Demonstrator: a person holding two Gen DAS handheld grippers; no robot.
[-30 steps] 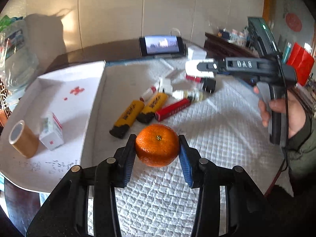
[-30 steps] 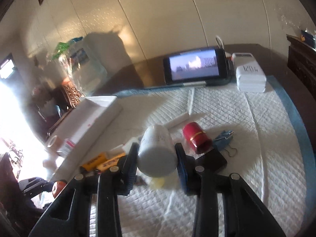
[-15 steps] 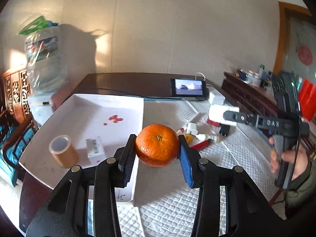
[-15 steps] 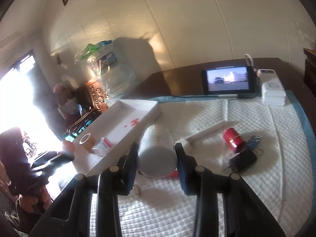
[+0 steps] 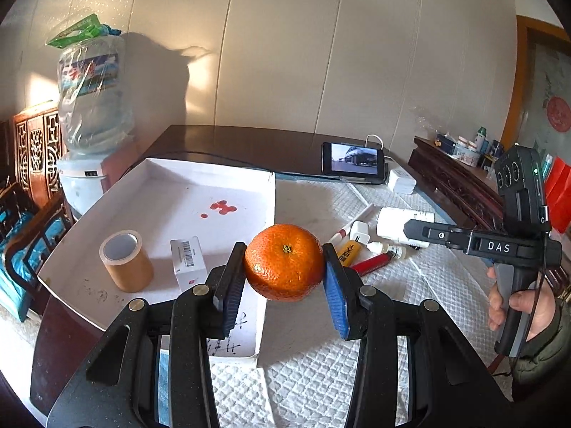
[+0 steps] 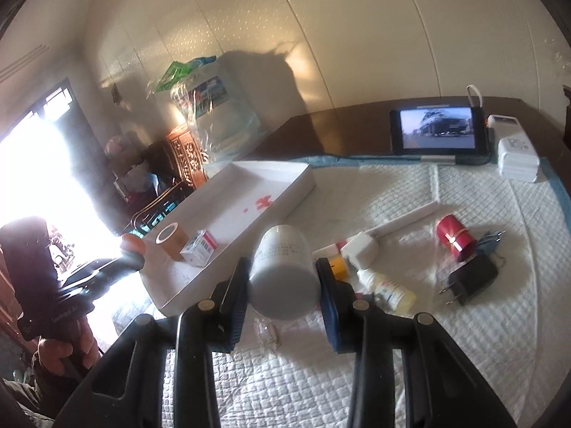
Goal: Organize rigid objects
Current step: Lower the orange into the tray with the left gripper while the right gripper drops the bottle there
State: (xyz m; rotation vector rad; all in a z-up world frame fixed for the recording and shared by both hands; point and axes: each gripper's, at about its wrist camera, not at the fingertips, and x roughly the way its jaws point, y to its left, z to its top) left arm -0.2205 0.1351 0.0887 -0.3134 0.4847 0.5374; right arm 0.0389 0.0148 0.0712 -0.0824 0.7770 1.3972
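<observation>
My left gripper (image 5: 283,278) is shut on an orange mandarin (image 5: 284,262), held in the air by the right wall of the white tray (image 5: 271,207). Inside the tray stand a brown tape roll (image 5: 125,260) and a small white box (image 5: 188,262). My right gripper (image 6: 283,287) is shut on a white bottle (image 6: 283,273), lifted over the quilted mat (image 6: 481,339) near the tray (image 6: 303,182). In the left wrist view the right gripper (image 5: 396,226) shows at the right with the bottle (image 5: 390,224) in it, a hand (image 5: 521,312) on its handle.
Loose on the mat lie a white charger cube (image 6: 359,248), a small dropper bottle (image 6: 387,288), a red cylinder (image 6: 456,238), a black plug (image 6: 471,280) and a white pen (image 6: 410,221). A phone (image 6: 439,131) stands at the back, with a water jug (image 5: 93,89) at the left.
Both grippers have risen and pulled back from the table, each still holding its object. The left wrist view has swung left, so the tray and jug now show in full.
</observation>
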